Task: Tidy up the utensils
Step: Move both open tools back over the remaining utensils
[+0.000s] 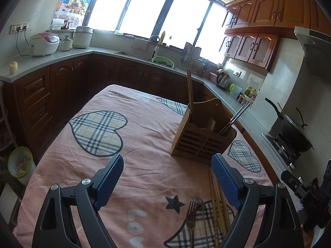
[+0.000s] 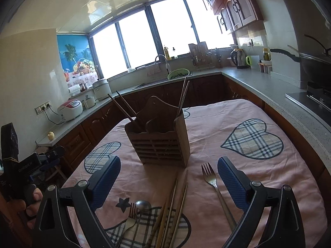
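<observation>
A wooden utensil holder (image 1: 203, 134) (image 2: 161, 142) stands on the pink tablecloth and holds chopsticks in two compartments (image 2: 126, 110). Loose wooden chopsticks (image 2: 173, 204) (image 1: 218, 210) lie in front of it. A fork (image 2: 215, 188) lies to their right; a second fork (image 2: 130, 219) (image 1: 191, 217) and a spoon (image 2: 143, 205) lie to their left. My left gripper (image 1: 167, 177) is open and empty above the cloth, left of the loose utensils. My right gripper (image 2: 168, 181) is open and empty above the chopsticks.
The table (image 1: 99, 184) sits inside a U-shaped counter (image 1: 62, 59) with a rice cooker (image 1: 44, 43), a sink with a green basin (image 1: 163, 62), a kettle (image 1: 223, 80) and a wok on the stove (image 1: 293, 132). A green bin (image 1: 19, 162) stands on the floor at the left.
</observation>
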`<state>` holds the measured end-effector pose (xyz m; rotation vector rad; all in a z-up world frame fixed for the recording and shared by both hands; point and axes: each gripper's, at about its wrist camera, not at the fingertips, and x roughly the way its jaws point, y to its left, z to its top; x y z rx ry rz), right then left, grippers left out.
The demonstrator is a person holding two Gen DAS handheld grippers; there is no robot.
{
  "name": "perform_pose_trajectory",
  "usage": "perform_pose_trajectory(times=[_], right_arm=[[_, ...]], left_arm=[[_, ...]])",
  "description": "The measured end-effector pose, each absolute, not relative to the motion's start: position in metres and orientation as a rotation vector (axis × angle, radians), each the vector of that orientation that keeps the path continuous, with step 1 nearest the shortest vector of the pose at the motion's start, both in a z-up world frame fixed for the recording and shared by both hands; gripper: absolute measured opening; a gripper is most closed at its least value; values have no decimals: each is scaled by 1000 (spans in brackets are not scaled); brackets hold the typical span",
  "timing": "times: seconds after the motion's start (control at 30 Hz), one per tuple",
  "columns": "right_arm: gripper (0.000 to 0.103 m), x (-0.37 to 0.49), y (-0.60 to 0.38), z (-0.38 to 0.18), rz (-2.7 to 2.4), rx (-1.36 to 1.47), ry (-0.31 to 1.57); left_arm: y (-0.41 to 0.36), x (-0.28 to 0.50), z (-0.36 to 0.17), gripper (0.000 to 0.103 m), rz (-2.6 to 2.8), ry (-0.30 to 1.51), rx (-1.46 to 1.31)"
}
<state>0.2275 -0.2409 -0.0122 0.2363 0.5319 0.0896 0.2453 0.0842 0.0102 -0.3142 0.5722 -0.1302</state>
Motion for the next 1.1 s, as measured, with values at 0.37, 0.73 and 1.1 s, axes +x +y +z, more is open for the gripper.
perform_pose_trajectory(times=[0.37,0.73,1.1], right_arm=[[96,184,-237,-29,64,210,573],[96,152,-237,-43,53,211,603],[96,146,-235,-53,56,222,628]], left_arm=[[84,207,3,87,-121,632,-274],[86,189,-5,87,-117,674,-266],[74,187,-8,87,-134,706,-236]])
